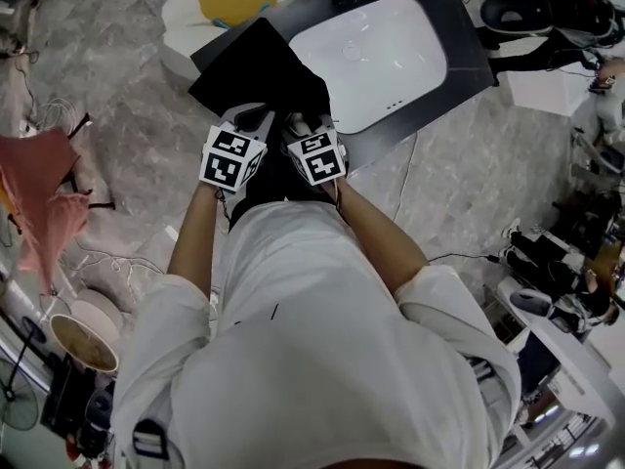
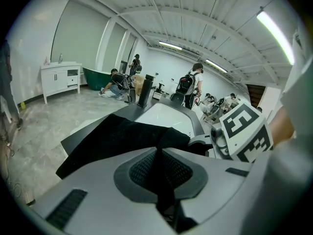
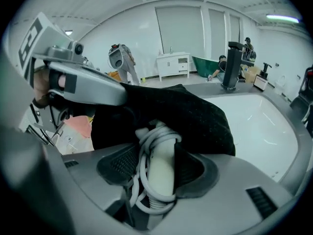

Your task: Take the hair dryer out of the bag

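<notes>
bag [image 1: 259,71]: black | hair dryer [image 3: 161,168]: white | sink [image 1: 391,66]: white | marker cubes [image 1: 232,157]: black-and-white squares | floor [image 1: 127,96]: grey, marbled

I see bag [image 1: 254,66] on counter [image 1: 464,37], L of basin [image 1: 376,62]. L gripper [image 1: 252,117] & R gripper [image 1: 308,122] side by side at bag's near edge, L pinching bag's rim. Dryer [image 3: 164,163] sticks out of bag btw R jaws, cord [image 3: 145,146] wound round it.
</notes>
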`<act>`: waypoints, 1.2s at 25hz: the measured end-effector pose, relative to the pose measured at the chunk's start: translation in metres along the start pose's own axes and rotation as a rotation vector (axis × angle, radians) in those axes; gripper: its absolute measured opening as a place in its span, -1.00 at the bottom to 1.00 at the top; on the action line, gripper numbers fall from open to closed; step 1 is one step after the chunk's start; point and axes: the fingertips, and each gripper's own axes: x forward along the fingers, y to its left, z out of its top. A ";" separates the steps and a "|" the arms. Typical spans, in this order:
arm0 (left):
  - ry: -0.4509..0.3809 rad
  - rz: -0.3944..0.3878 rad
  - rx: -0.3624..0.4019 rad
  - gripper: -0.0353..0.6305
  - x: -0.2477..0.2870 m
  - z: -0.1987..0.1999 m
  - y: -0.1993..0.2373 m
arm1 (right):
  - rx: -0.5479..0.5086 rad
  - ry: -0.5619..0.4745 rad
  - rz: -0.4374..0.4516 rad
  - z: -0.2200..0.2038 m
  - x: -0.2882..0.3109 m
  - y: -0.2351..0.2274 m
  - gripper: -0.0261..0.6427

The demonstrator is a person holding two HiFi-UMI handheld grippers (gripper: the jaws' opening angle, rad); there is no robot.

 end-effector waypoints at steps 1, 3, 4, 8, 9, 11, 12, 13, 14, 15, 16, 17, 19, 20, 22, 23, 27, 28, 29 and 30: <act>-0.002 0.005 -0.002 -0.77 0.000 0.000 -0.002 | 0.020 0.001 0.021 -0.001 -0.002 0.000 -0.24; -0.003 0.020 0.001 -0.77 0.001 -0.001 -0.004 | 0.054 0.008 0.064 -0.005 -0.006 0.002 -0.25; -0.002 0.029 0.005 -0.77 0.001 -0.001 -0.004 | 0.060 0.010 0.083 -0.007 -0.009 0.003 -0.25; 0.006 0.066 0.021 -0.77 -0.001 -0.003 -0.005 | -0.011 0.034 0.140 -0.017 -0.027 0.006 -0.25; 0.009 0.071 0.024 -0.77 -0.001 -0.003 -0.005 | -0.045 0.045 0.147 -0.021 -0.031 0.006 -0.25; 0.014 0.081 0.028 -0.77 0.000 -0.005 -0.006 | -0.106 0.065 0.155 -0.031 -0.038 0.005 -0.25; 0.016 0.086 0.030 -0.77 0.001 -0.005 -0.006 | -0.122 0.072 0.160 -0.036 -0.041 0.003 -0.25; 0.016 0.091 0.031 -0.77 0.002 -0.005 -0.006 | -0.129 0.078 0.165 -0.041 -0.044 0.002 -0.25; 0.017 0.094 0.030 -0.77 0.004 -0.004 -0.006 | -0.133 0.082 0.170 -0.045 -0.046 0.001 -0.25; 0.018 0.094 0.028 -0.77 0.005 -0.003 -0.007 | -0.134 0.085 0.173 -0.049 -0.047 -0.001 -0.25; 0.020 0.089 0.026 -0.77 0.007 -0.002 -0.010 | -0.134 0.087 0.175 -0.053 -0.047 -0.004 -0.25; 0.023 0.078 0.027 -0.77 0.009 -0.002 -0.014 | -0.134 0.089 0.175 -0.057 -0.046 -0.006 -0.24; 0.029 0.047 0.043 -0.77 0.012 -0.001 -0.025 | -0.137 0.084 0.171 -0.060 -0.042 -0.009 -0.22; 0.031 0.032 0.057 -0.78 0.012 0.000 -0.031 | -0.141 0.078 0.167 -0.060 -0.041 -0.009 -0.22; 0.034 0.009 0.081 -0.78 0.009 0.000 -0.042 | -0.143 0.071 0.161 -0.059 -0.039 -0.009 -0.20; 0.037 0.000 0.088 -0.78 0.008 -0.001 -0.046 | -0.139 0.075 0.161 -0.059 -0.039 -0.009 -0.19; 0.050 -0.028 0.099 -0.78 0.002 -0.007 -0.057 | -0.075 0.093 0.187 -0.059 -0.045 -0.008 -0.15; 0.053 -0.033 0.098 -0.78 0.001 -0.009 -0.058 | -0.061 0.087 0.191 -0.057 -0.048 -0.008 -0.08; 0.055 -0.038 0.095 -0.78 0.000 -0.011 -0.059 | -0.057 0.080 0.192 -0.055 -0.051 -0.007 -0.03; 0.060 -0.045 0.091 -0.78 -0.001 -0.013 -0.060 | -0.062 0.076 0.190 -0.054 -0.053 -0.006 0.00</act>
